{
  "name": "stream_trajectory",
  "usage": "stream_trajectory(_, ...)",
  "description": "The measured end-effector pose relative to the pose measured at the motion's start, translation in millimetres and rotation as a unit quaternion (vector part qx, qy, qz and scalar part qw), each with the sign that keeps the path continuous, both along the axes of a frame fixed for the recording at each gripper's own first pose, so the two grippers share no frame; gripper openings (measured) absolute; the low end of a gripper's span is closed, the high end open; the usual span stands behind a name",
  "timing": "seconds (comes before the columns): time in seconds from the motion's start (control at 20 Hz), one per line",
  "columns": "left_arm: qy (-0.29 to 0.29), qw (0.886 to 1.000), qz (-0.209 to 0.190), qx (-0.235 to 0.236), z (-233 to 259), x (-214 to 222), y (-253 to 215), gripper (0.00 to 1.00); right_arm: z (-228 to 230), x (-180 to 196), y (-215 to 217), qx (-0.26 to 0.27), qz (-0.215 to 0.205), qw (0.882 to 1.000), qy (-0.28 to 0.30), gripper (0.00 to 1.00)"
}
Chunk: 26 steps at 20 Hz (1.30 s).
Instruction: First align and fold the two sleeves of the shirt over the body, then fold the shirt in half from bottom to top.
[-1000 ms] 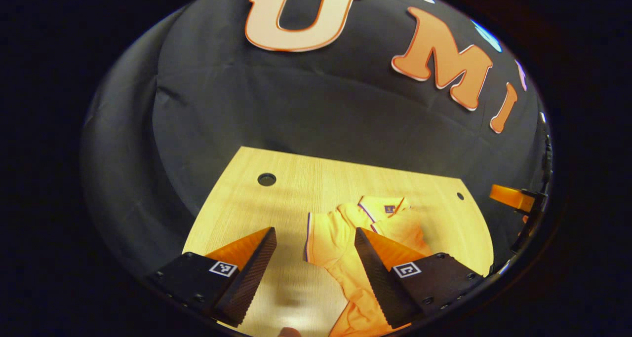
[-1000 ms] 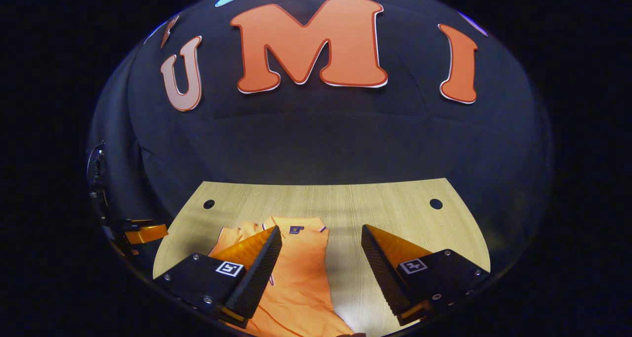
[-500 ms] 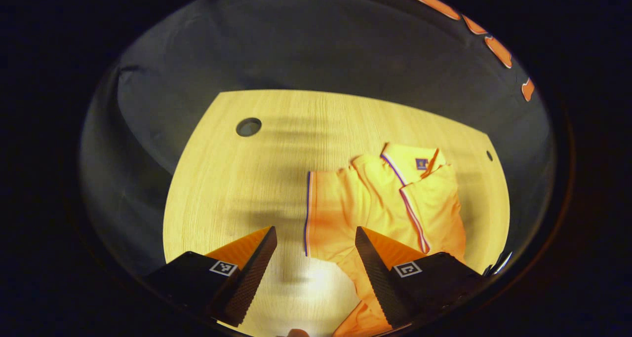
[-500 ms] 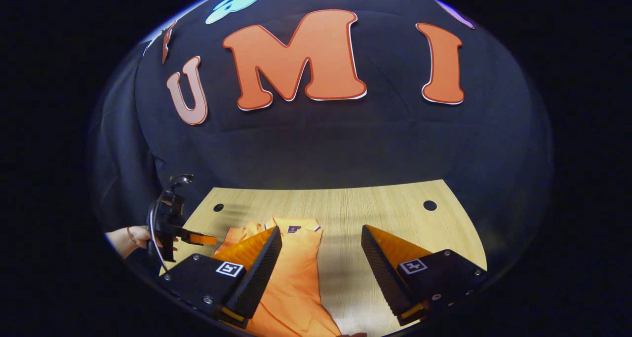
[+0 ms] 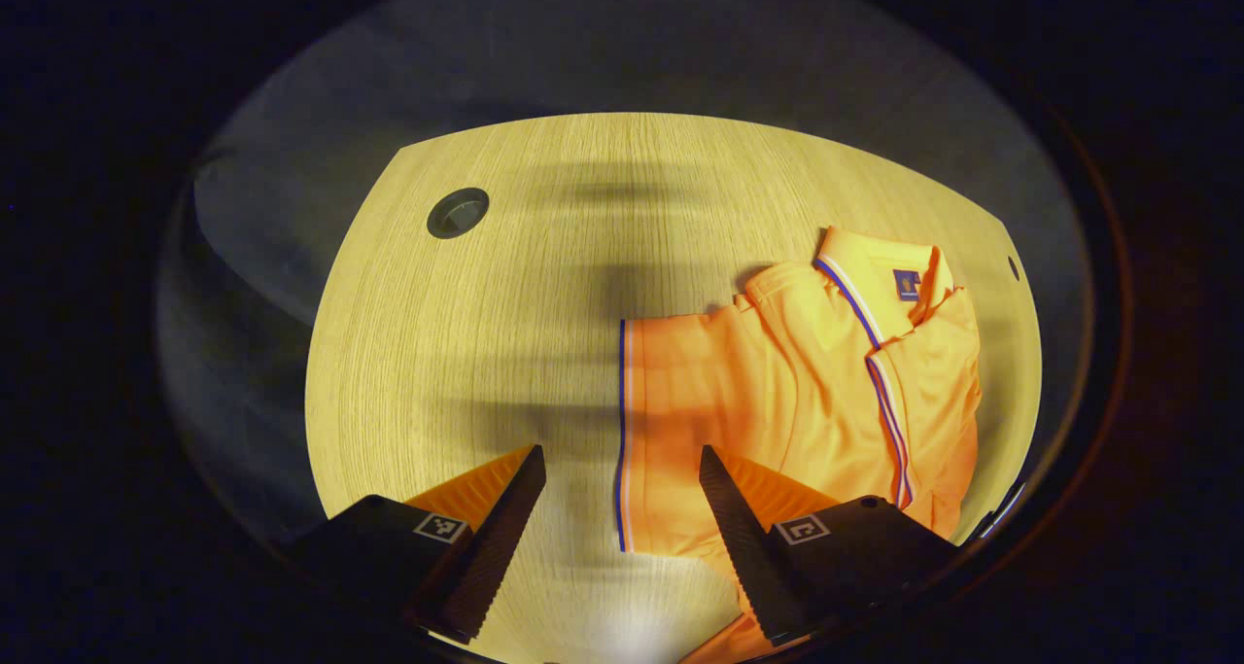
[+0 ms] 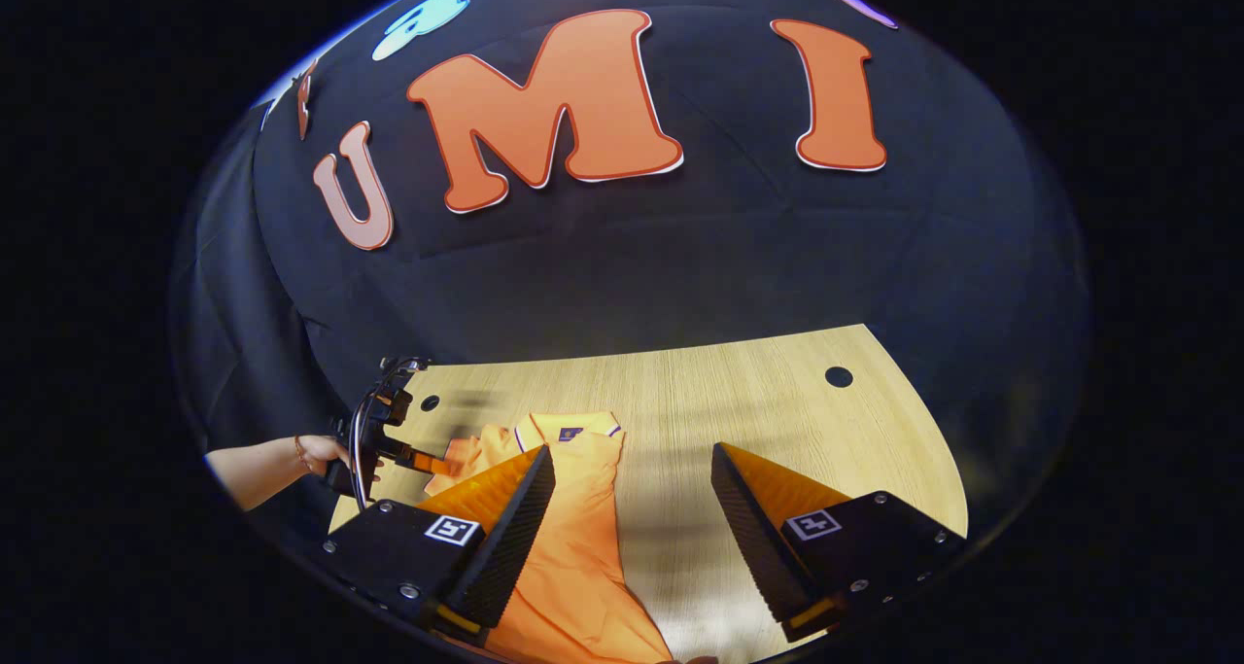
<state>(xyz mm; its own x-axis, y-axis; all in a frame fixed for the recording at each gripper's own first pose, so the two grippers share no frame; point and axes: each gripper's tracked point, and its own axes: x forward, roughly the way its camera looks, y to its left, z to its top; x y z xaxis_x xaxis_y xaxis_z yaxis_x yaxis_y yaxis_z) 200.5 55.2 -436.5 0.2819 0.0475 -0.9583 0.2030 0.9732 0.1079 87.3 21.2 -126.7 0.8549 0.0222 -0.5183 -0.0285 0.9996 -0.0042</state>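
An orange polo shirt (image 5: 807,392) lies on the wooden table (image 5: 486,333), collar toward the far side. One sleeve is folded over the body; the other sleeve (image 5: 671,392), with a blue and white cuff, spreads flat. My left gripper (image 5: 622,465) is open above that cuff edge, nothing between its fingers. In the right gripper view the shirt (image 6: 573,547) lies under the left finger, and my right gripper (image 6: 632,465) hangs open over the shirt's edge and bare wood. The left gripper (image 6: 408,450) and a hand (image 6: 316,450) holding it show at the left, above the sleeve.
The table has a round cable hole (image 5: 457,212) at the far left and a smaller hole (image 6: 838,376) at the far right. Black cloth walls close in behind and beside the table. Bare wood lies left of the spread sleeve.
My left gripper has tilted down and moved in over the spread sleeve, so the shirt looks larger. The right gripper has turned slightly; both stay open.
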Motion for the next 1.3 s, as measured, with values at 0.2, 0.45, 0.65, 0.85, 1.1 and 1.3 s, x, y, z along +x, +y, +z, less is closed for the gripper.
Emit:
stream_trajectory(0.2, 0.022, 1.0, 0.011, -0.015, -5.2, -6.3, -8.8, 0.78, -2.5, -2.8, -3.4, 0.012, -0.004, 1.0, 0.005, 0.99)
stream_trajectory(0.45, 0.028, 0.999, 0.019, -0.017, -11.7, -11.5, -14.2, 0.42, 2.1, -6.0, -3.7, 0.025, -0.005, 1.0, 0.001, 0.99)
stream_trajectory(0.65, 0.031, 0.999, 0.034, -0.021, -2.7, -18.7, -17.4, 0.08, 4.1, -10.2, -7.2, 0.025, -0.007, 1.0, -0.001, 0.99)
stream_trajectory(0.85, -0.001, 1.0, 0.021, -0.018, 13.7, -12.3, -20.6, 0.04, 10.6, -12.3, -9.3, 0.025, -0.009, 1.0, -0.01, 0.99)
stream_trajectory(1.1, -0.045, 0.999, -0.023, -0.009, 60.6, -12.2, -35.1, 0.04, 22.6, -14.9, -12.6, 0.01, -0.012, 0.999, -0.033, 0.99)
stream_trajectory(1.3, -0.066, 0.996, -0.058, -0.004, 84.7, -17.2, -61.1, 0.04, 33.4, -17.9, -12.6, -0.005, -0.007, 0.999, -0.051, 0.99)
